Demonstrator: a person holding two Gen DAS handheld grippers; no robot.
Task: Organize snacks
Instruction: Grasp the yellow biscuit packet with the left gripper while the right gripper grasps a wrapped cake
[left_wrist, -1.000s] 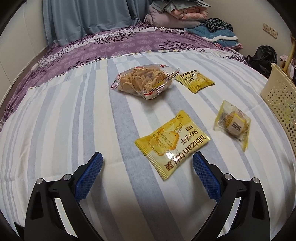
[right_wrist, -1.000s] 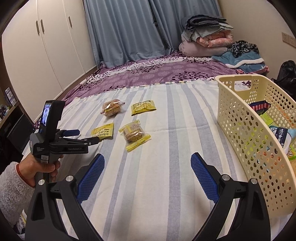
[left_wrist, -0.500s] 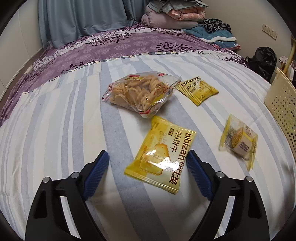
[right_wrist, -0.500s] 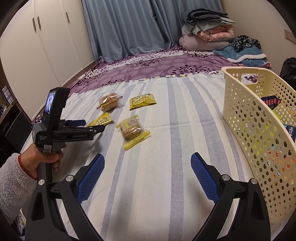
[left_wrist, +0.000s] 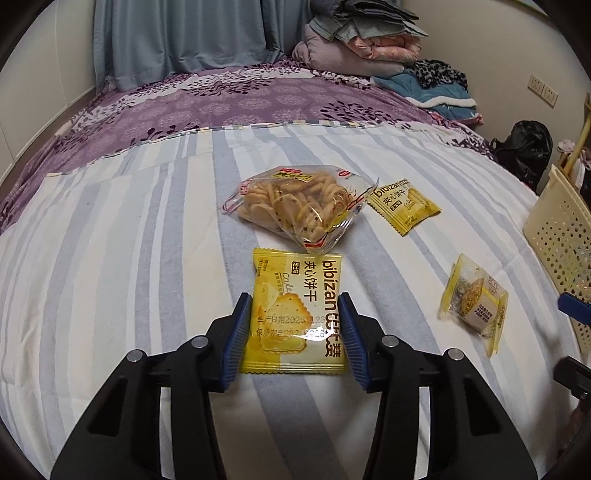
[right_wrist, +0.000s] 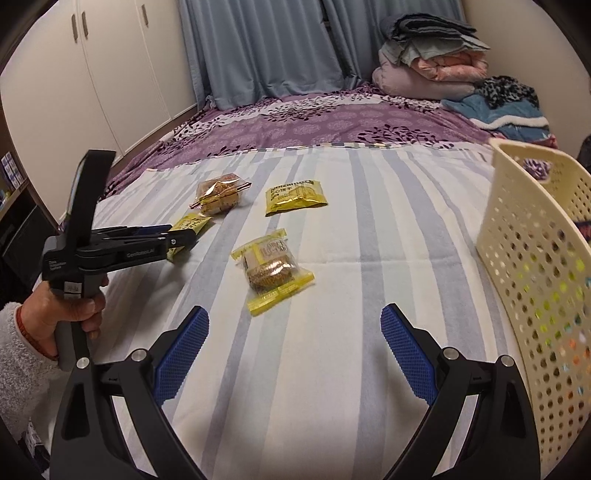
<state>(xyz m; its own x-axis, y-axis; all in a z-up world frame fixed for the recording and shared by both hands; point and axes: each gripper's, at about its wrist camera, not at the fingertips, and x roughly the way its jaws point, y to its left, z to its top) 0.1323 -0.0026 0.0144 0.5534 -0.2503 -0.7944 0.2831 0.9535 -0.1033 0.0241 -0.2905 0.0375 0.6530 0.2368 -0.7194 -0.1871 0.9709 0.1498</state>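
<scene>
Striped grey-and-white blanket (left_wrist: 110, 258) on a bed, purple floral sheet (left_wrist: 221, 107) behind it, snacks scattered about. Your left gripper (left_wrist: 293, 338) has its blue pads on either long edge of the flat yellow biscuit packet (left_wrist: 295, 306). They look to be touching the sides, so you've basically got it pinched, though I can't swear it's firmly clamped yet. The packet's long axis runs straight away from you, in line with the fingers, which suits a side squeeze.

Your right gripper (right_wrist: 293, 354) hangs wide open over bare blanket, holding nothing. The cream perforated plastic basket (right_wrist: 532, 280) is just off to its right, well apart from your left hand (right_wrist: 70, 310). So you'll probably have to carry the packet across to the right, past the clear-and-yellow wrapped cake (right_wrist: 271, 267).
</scene>
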